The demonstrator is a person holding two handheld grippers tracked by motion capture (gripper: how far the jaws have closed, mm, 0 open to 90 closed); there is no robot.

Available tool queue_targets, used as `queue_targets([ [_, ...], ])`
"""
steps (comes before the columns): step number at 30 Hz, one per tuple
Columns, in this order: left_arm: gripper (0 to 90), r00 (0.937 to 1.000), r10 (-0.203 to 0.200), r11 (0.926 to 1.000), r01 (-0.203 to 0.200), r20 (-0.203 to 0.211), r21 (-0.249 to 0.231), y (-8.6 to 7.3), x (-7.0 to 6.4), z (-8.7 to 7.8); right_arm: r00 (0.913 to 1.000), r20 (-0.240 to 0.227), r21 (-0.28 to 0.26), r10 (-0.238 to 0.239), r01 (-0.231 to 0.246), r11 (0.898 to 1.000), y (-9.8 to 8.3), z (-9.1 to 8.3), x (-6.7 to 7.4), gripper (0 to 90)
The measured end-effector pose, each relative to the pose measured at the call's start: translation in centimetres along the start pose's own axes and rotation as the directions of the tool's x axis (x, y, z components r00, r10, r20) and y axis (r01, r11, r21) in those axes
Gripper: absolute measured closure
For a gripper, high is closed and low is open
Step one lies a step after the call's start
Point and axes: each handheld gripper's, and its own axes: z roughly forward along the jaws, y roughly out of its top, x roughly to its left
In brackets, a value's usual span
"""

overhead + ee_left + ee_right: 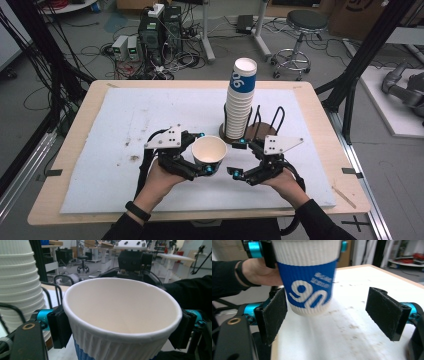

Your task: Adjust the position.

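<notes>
A white ribbed paper cup (209,151) with a blue band marked "90" is held upright just above the mat, and my left gripper (204,153) is shut on it near the rim. In the left gripper view the cup (122,310) is empty, with a black pad (58,326) pressed on each side. My right gripper (237,157) stands open just right of the cup. In the right gripper view the cup (308,285) hangs beyond the left pad (274,312), with nothing between the jaws. A tall stack of matching cups (240,100) stands in a wire holder (267,125) behind.
A stained white mat (150,115) covers the wooden table (70,150). The holder's dark round base (260,132) lies close behind my right gripper. Beyond the far edge are computers (155,30), cables and a stool (302,30). Black frame posts (357,65) flank the table.
</notes>
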Motion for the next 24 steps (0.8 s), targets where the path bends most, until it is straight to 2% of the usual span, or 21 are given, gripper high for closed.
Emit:
queue_targets([
  [9,21.2,0.9983,0.019,0.9992,-0.017,-0.056,0.037,-0.9,0.6,-1.3,0.9938,0.109,-0.009,0.025,-0.024,1.000,-0.5,-1.8,-1.4,18.0],
  [12,21.2,0.9974,0.006,0.9995,-0.004,-0.071,0.033,-1.2,0.8,-1.8,0.9889,0.146,0.003,0.026,-0.027,1.000,-0.7,-2.3,-1.7,17.9],
  [20,21.1,0.9970,0.005,0.9998,-0.004,-0.077,0.018,-1.0,0.8,-2.1,0.9811,0.190,-0.022,0.034,-0.030,0.999,-0.9,-3.5,-2.1,17.9],
  [24,21.0,0.9971,0.001,0.9999,0.000,-0.076,0.016,-1.0,0.9,-2.1,0.9798,0.197,-0.028,0.038,-0.033,0.999,-0.9,-3.9,-2.1,18.0],
])
